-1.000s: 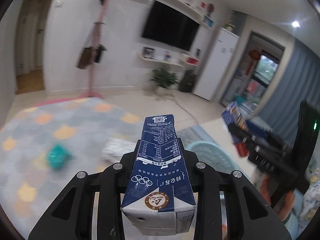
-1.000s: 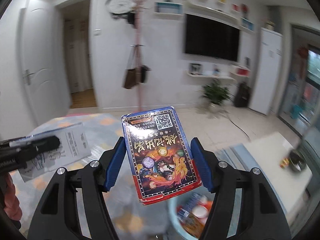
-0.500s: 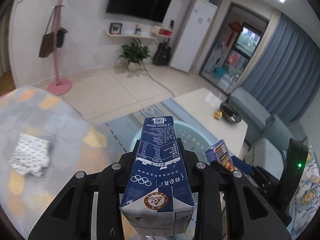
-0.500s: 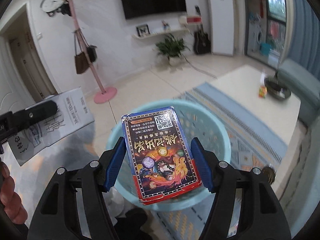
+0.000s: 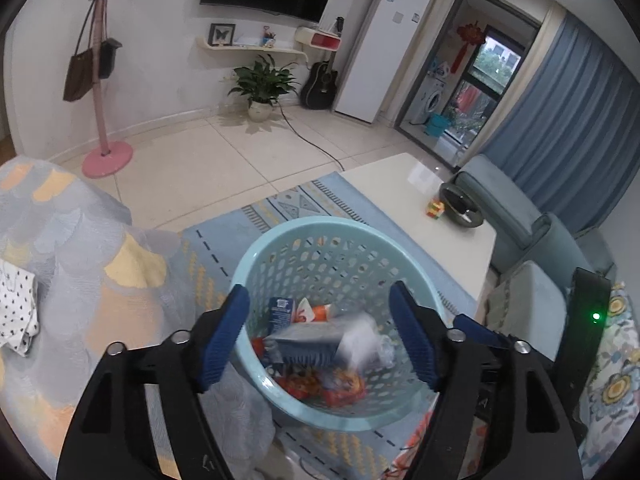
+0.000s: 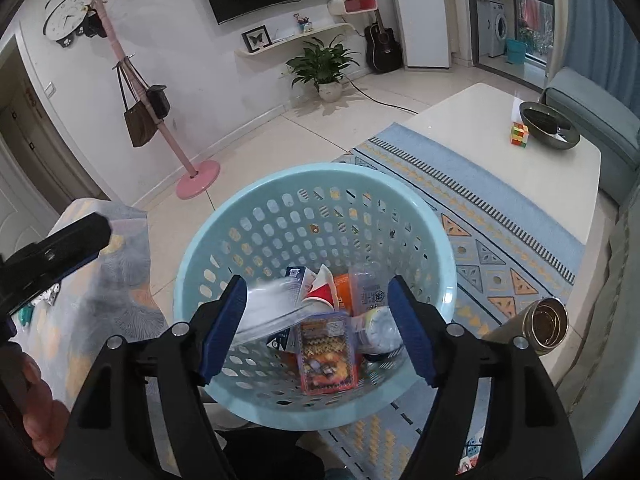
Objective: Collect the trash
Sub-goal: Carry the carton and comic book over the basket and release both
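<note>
1. Carton (image 5: 316, 344) blurred, falling or just landing in basket (image 5: 256, 256), straight ahead of and below the spread left gripper (image 5: 320, 338); nothing between the jaws.
2. Card pack (image 6: 326, 354) blurred too, inside basket (image 6: 320, 176) under the spread right gripper (image 6: 318, 330); nothing pinched.
3. Probably light, both; carton stiff-walled but crushable if empty, best taken across its narrow sides mid-length. Pack thin, glossy, likely slippery; best pinched across its long edges.
4. More trash heaped around them: bottle (image 6: 366, 288), wrappers, all loose.
5. Ahead left of left gripper, dotted cloth (image 5: 16, 316) on blanket (image 5: 80, 240); possibly next pickup, soft, to be pinched at a fold.
6. Farther right, table (image 6: 480, 120) with bowl (image 6: 550, 124) and cube (image 6: 519, 134).
</note>
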